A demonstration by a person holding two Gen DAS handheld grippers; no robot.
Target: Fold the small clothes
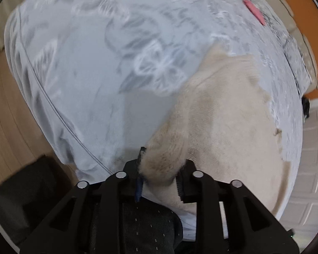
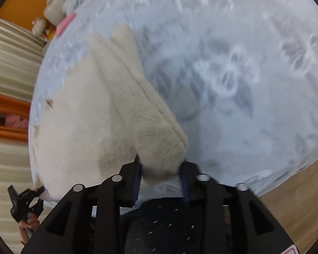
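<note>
Left wrist view: your left gripper point(image 1: 162, 169) is clamped on a bunched corner of the cream knit garment point(image 1: 229, 114), which spreads ahead and right over the pale floral bedspread point(image 1: 91, 67). A pink item point(image 1: 255, 11) lies far ahead, right.

Right wrist view: your right gripper point(image 2: 161, 170) pinches another corner, fingers nearly closed; garment runs ahead-left.

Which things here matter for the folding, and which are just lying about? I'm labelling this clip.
Part of the job:
- cream knit garment, spread on the bed
- left claw, shut on one bunched end of it
- right claw, shut on another end
- pale floral bedspread, the work surface

Lying about:
- pink item at the bed's far edge
- cream sofa beyond the bed
</note>
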